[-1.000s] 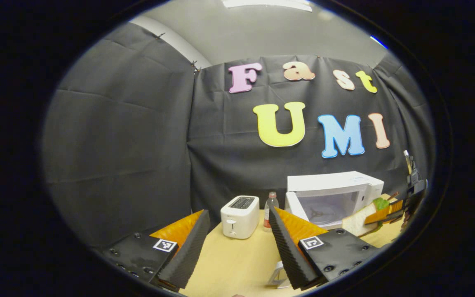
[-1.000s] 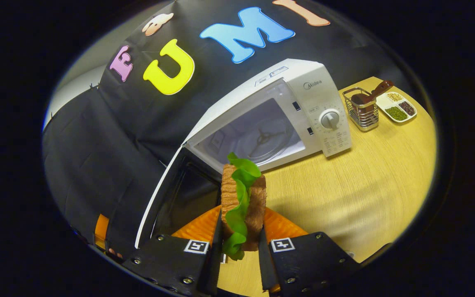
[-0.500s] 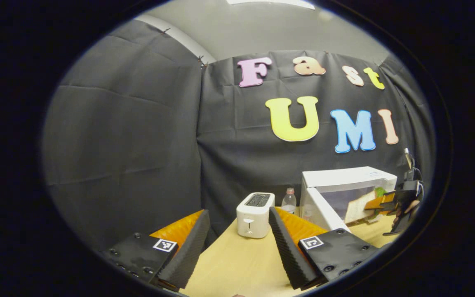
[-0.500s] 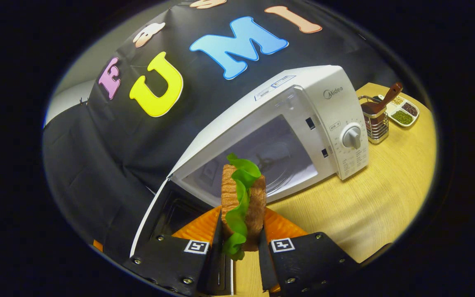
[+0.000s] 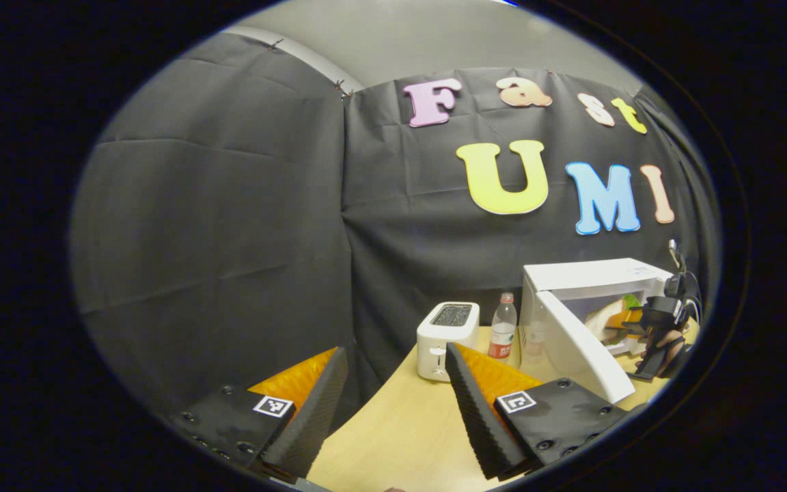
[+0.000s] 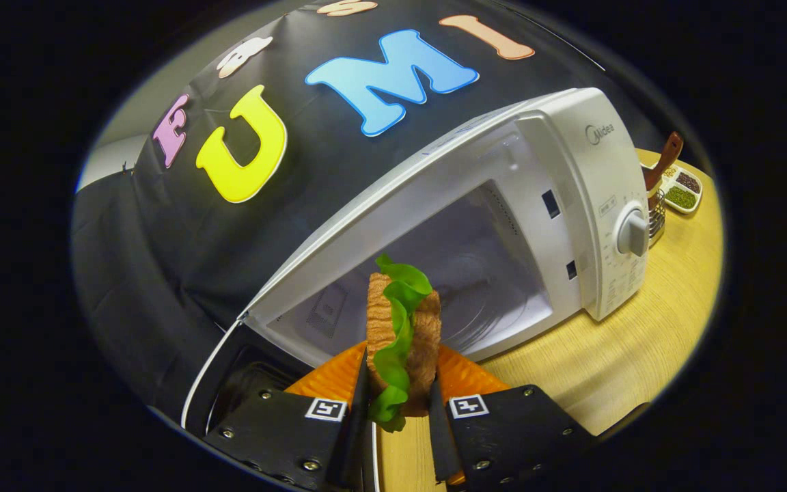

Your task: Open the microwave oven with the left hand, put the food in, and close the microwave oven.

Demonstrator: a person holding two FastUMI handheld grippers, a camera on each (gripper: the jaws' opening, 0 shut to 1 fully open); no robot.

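The microwave oven (image 6: 503, 225) has grown larger in the right gripper view since a second ago, its cavity mouth now just ahead of the sandwich (image 6: 402, 335).

Its door (image 5: 581, 345) hangs open over the wooden table (image 6: 612, 355). The right gripper (image 6: 397, 427) pinches the lettuce sandwich upright between both fingers; in the left gripper view it shows at the cavity opening. The left gripper (image 5: 393, 403) is spread wide, holding nothing, near a white toaster (image 5: 448, 330) and a water bottle (image 5: 503, 328).

We note a light wood-grain counter (image 6: 591, 369). Standing directly on it: a white microwave oven (image 6: 571, 178) with its door (image 5: 581, 348) swung open, a white toaster (image 5: 447, 330), and a clear bottle (image 5: 502, 335) between them. Beyond the oven stand a wire holder (image 6: 656, 213) and a divided dish (image 6: 682, 191).
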